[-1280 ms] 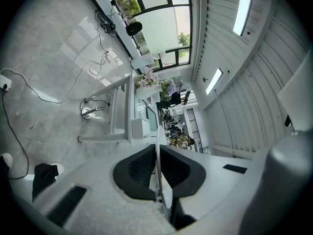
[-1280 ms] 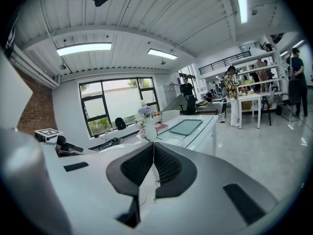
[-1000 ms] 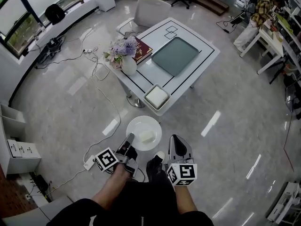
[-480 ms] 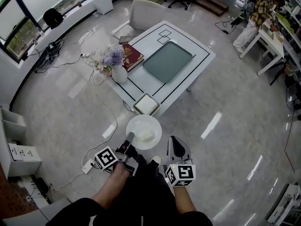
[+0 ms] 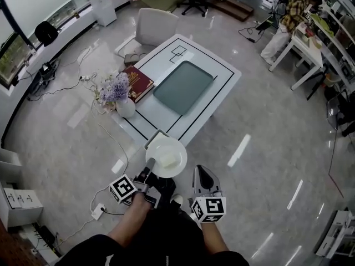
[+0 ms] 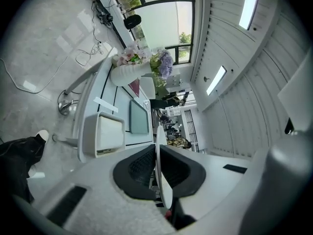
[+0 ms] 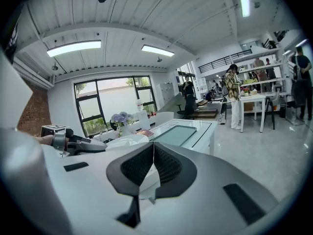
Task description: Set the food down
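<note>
A round white plate (image 5: 166, 157) carries a pale block of food (image 5: 168, 160). My left gripper (image 5: 150, 163) is shut on the plate's near rim, which shows edge-on as a thin white line (image 6: 159, 165) between the pads in the left gripper view. The plate hangs over the near corner of the white table (image 5: 222, 87), partly covering a white square container (image 5: 154, 136). My right gripper (image 5: 201, 170) is to the right of the plate, shut, with nothing in it; its pads (image 7: 146, 168) meet. In the right gripper view the plate (image 7: 124, 142) lies to the left.
A grey mat (image 5: 183, 87) lies on the table's middle. A vase of purple flowers (image 5: 115, 93) and a red book (image 5: 137, 83) stand at its left end. A white chair (image 5: 152, 26) stands behind. Cables run over the floor at left.
The table has come closer to me. The plate, held the same way, has gone from above the floor to above the table's near corner and the white container.
</note>
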Motion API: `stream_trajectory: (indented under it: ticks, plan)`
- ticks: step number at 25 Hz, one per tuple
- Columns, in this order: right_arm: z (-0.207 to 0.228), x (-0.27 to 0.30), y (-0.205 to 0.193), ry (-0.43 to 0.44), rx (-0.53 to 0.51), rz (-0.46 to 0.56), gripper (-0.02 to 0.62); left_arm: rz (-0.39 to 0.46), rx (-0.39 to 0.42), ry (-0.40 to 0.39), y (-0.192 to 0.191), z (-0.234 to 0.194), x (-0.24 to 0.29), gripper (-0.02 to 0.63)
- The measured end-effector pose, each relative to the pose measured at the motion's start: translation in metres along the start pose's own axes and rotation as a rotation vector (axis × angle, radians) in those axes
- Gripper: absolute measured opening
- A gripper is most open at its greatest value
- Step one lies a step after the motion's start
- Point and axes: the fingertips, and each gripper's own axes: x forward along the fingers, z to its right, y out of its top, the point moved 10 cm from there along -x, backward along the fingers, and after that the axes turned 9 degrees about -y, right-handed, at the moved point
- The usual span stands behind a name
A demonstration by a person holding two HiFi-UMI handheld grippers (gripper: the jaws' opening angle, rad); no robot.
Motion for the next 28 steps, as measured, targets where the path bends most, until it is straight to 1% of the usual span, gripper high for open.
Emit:
stream_trajectory:
  ticks: [3,10,15,18,23,28]
  plan:
    - [0.001,0.039,0.017,0.017,-0.028,-0.008,0.009,0.011,-0.015,-0.016,0.019,-0.005,0.031,0.018]
    - [-0.023,0.129,0.052,0.071,-0.108,-0.026,0.009,0.024,-0.034,-0.021,0.077,-0.021,0.084,0.018]
    - [-0.029,0.166,0.063,0.061,-0.11,-0.032,0.011,0.013,-0.036,-0.016,0.107,-0.028,0.111,0.018]
    - [-0.026,0.177,0.065,0.04,-0.102,-0.045,0.011,0.002,-0.046,-0.019,0.117,-0.031,0.126,0.018]
    - [-0.013,0.195,0.074,0.02,-0.086,-0.054,0.009,-0.033,-0.021,-0.001,0.127,-0.032,0.158,0.018]
    - [0.004,0.22,0.085,0.029,-0.084,-0.067,0.009,-0.018,-0.029,0.007,0.13,-0.033,0.19,0.018]
